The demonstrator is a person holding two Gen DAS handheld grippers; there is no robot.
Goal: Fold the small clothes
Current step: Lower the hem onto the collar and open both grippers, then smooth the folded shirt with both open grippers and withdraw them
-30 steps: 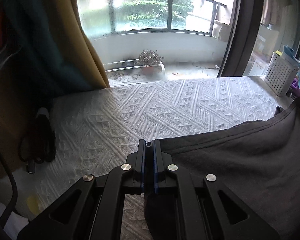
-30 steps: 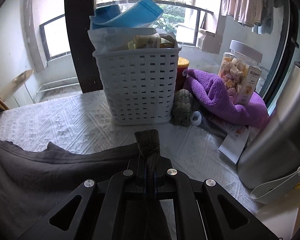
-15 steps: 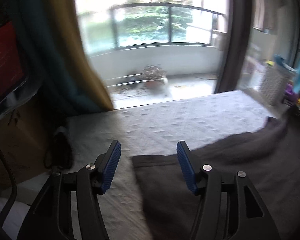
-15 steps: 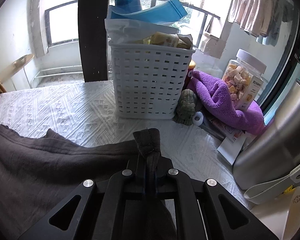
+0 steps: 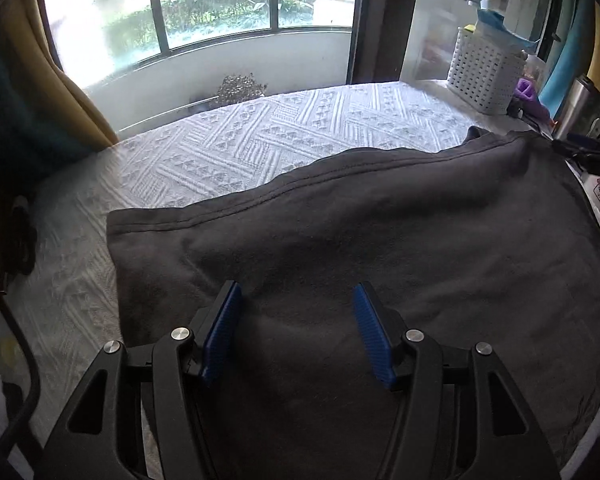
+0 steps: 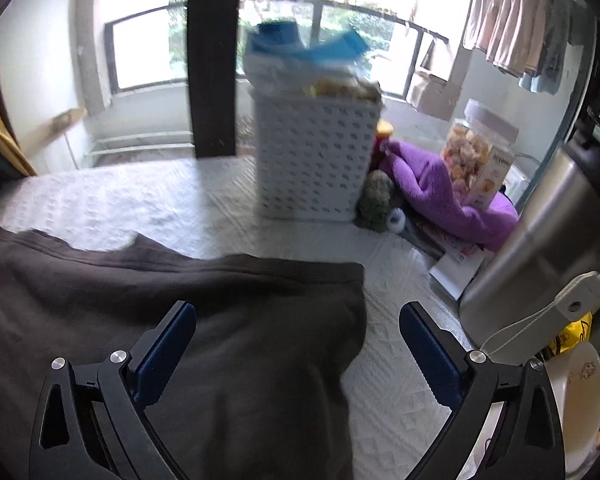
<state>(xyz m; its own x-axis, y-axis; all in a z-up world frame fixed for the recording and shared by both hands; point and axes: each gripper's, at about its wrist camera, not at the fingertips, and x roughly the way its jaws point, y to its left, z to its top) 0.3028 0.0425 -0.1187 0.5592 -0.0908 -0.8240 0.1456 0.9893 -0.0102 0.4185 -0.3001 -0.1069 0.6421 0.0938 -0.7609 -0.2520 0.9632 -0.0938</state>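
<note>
The dark grey garment (image 5: 380, 240) lies spread flat on the white quilted cover (image 5: 260, 136), its stitched hem running from 9 o'clock up toward 2 o'clock in the left wrist view. The left gripper (image 5: 296, 328) hovers over the cloth with its jaws partly apart, having just been opening — the blue pads (image 5: 220, 332) stand clear of the fabric, which passes beneath and between them without being pinched. From this gripper the garment's near corner sits at about 10 o'clock, and the bulk of the cloth extends toward 1 and 3 o'clock.

In the right wrist view the right gripper (image 6: 296, 340) stands wide, its jaws having just been opening as well. The garment's folded corner (image 6: 340, 276) lies between the fingers, nearer the left one, at about 12 o'clock; the right finger (image 6: 428, 352) is over bare cover. Beyond, at 12 o'clock, stands a white perforated basket (image 6: 316, 168) — a purple towel (image 6: 432, 188) and a snack jar (image 6: 476, 148) lie at 1 o'clock.
</note>
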